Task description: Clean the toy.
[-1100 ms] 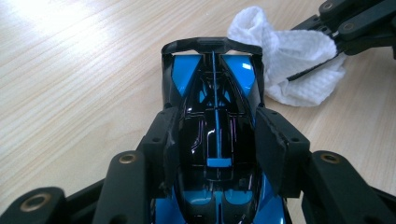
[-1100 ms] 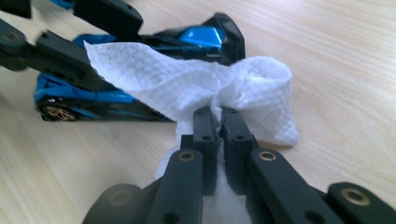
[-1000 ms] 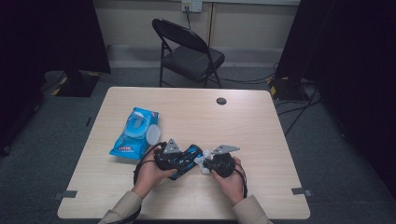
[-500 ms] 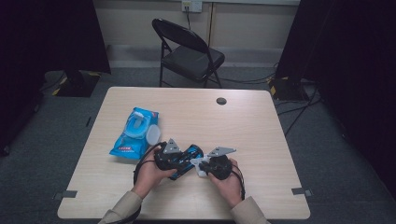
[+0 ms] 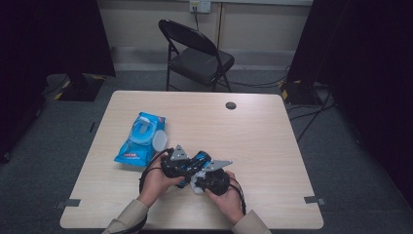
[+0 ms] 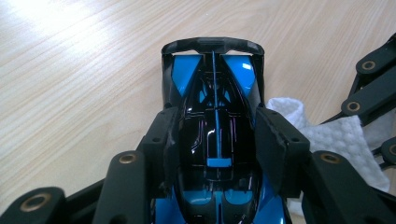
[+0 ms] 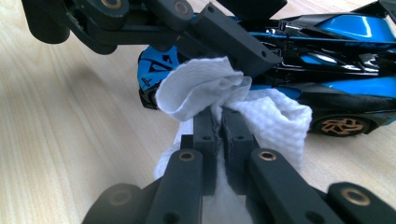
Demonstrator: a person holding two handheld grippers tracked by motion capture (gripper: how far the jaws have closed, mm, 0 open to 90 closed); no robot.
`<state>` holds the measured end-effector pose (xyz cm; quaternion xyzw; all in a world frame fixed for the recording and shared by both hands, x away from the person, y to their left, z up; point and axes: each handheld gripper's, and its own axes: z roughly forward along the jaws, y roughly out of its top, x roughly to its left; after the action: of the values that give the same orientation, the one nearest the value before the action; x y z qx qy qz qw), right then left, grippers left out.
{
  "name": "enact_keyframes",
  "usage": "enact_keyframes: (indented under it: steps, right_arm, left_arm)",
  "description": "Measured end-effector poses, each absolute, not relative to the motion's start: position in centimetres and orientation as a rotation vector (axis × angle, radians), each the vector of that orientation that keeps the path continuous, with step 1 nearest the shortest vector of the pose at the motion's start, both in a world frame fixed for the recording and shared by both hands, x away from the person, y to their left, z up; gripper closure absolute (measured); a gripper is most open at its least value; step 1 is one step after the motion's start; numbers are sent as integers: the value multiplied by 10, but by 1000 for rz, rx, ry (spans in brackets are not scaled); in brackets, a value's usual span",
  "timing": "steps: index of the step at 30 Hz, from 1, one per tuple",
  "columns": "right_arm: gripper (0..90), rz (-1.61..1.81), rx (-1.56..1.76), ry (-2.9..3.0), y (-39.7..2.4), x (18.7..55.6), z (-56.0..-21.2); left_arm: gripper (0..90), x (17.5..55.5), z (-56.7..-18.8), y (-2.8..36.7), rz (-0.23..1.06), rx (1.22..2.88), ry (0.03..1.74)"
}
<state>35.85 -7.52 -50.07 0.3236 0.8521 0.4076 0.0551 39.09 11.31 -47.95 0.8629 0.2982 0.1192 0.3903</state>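
Wood tabletop, near front edge: left gripper clamps blue toy car, right gripper pinches white wipe at its side; hard wiping could twist car loose.

A pale wood-grain tabletop with rounded corners stands on a grey carpeted floor. Seen from above, a small dark round grommet sits near the tabletop's far edge, well beyond the jaws. Past that edge a black folding chair stands against a cream wall, where a white wall outlet has a cord hanging from it. Black curtains hang at both sides of the room, darkening the corners. Cables trail across the carpet to the right. Short strips of grey tape mark the floor by the tabletop's near corners. Bright light glares off the wood ahead and left of the jaws in the left gripper view.
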Motion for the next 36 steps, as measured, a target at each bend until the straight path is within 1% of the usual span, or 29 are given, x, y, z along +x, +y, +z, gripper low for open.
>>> enact_keyframes:
  steps: [12,28,32,36]
  right_arm:
    - [864,1260,948,2620,-67,351,-501]
    - [862,1314,836,2691,-45,337,-503]
    - [861,1333,803,2700,-45,334,-497]
    - [859,1311,791,2704,-52,335,-493]
  left_arm:
    - [511,391,-480,113,303,2188,762]
    - [511,390,-480,113,315,2186,755]
    - [512,389,-481,115,310,2169,758]
    - [511,389,-480,115,314,2190,752]
